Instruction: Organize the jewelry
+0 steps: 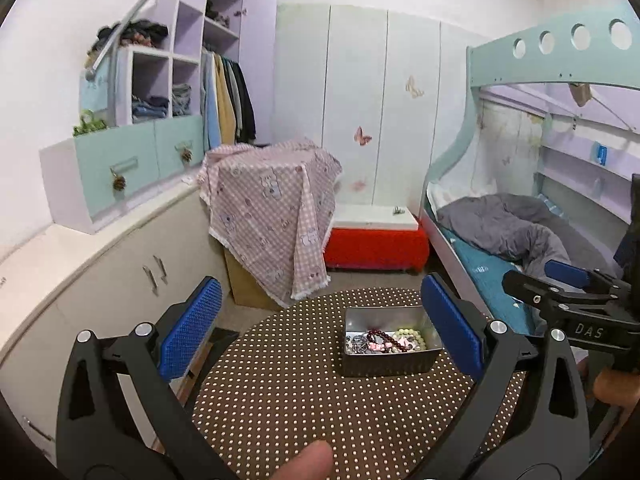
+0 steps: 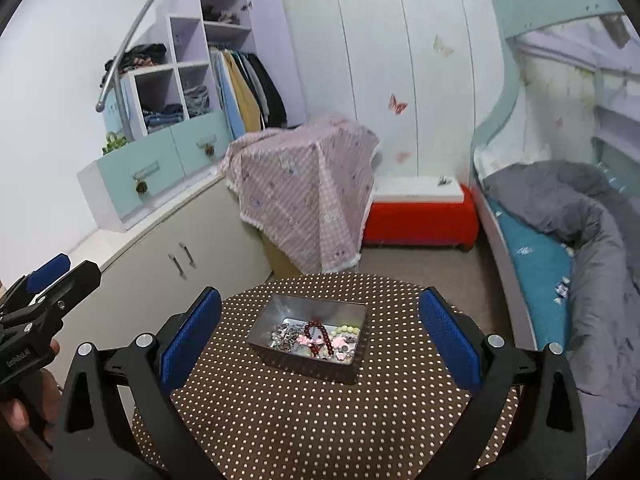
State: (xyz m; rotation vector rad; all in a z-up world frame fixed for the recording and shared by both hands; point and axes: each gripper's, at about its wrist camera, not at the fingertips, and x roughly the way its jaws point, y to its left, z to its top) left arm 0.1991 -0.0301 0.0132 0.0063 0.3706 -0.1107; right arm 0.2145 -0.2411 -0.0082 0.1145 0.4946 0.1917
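A metal tin [image 1: 352,318] [image 2: 265,322] sits on a round brown polka-dot table [image 1: 304,400] [image 2: 320,420]. It holds a heap of jewelry: a dark red bead bracelet [image 1: 386,338] [image 2: 320,330], pale green beads [image 1: 412,338] [image 2: 347,329], pink pieces and silver chains. My left gripper [image 1: 320,334] is open and empty, above the table near the tin. My right gripper [image 2: 320,334] is open and empty, its fingers wide on either side of the tin from above. Each gripper shows at the edge of the other's view.
A low cabinet [image 1: 100,280] runs along the left. A box draped in pink checked cloth [image 1: 272,208] and a red ottoman [image 1: 376,246] stand behind the table. A bunk bed with a grey quilt [image 1: 504,228] is on the right.
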